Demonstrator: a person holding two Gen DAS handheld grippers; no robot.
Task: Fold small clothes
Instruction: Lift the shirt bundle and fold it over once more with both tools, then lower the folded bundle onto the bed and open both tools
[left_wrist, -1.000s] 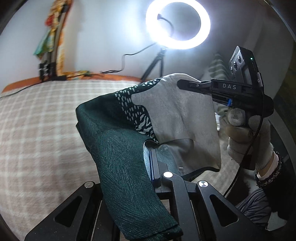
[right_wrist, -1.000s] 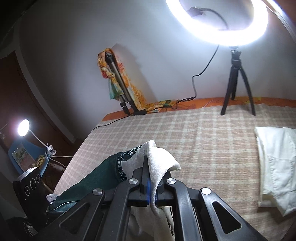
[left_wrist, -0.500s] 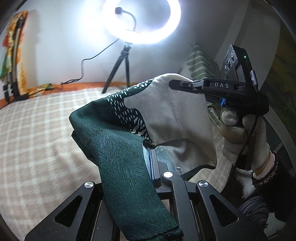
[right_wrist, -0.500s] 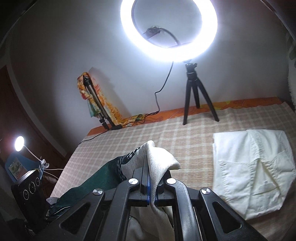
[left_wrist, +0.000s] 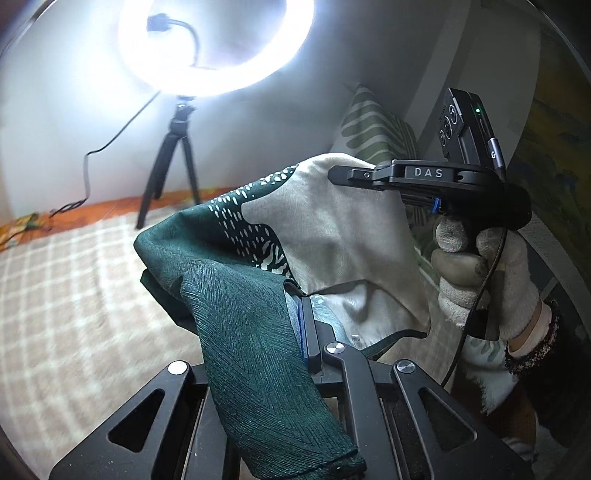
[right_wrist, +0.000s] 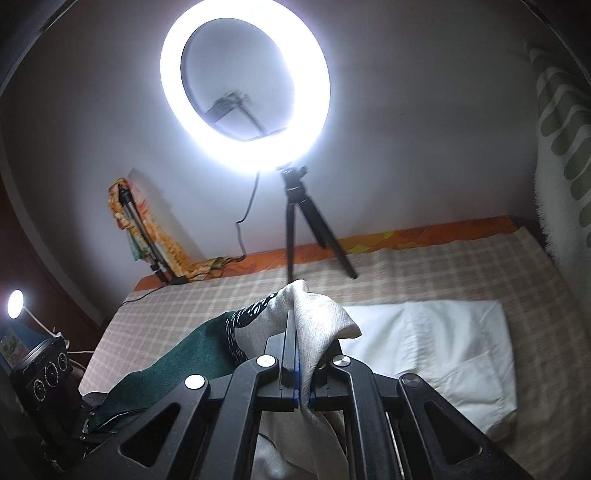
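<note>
A small garment, dark green and beige with a white speckled band (left_wrist: 258, 236), hangs in the air between both grippers above the bed. My left gripper (left_wrist: 304, 317) is shut on its lower green edge. My right gripper (right_wrist: 295, 332) is shut on the beige corner (right_wrist: 317, 314); it also shows in the left wrist view (left_wrist: 354, 175), held by a gloved hand (left_wrist: 480, 266). A folded white garment (right_wrist: 443, 343) lies flat on the bed at the right.
The bed has a checked beige cover (right_wrist: 424, 273) with an orange edge at the wall. A lit ring light on a tripod (right_wrist: 295, 221) stands at the back. A striped green pillow (right_wrist: 565, 147) is at the right. A desk lamp (right_wrist: 14, 302) glows far left.
Both grippers have swung to the right with the garment held between them. The ring light and the white folded garment have shifted left in view. The grips are unchanged.
</note>
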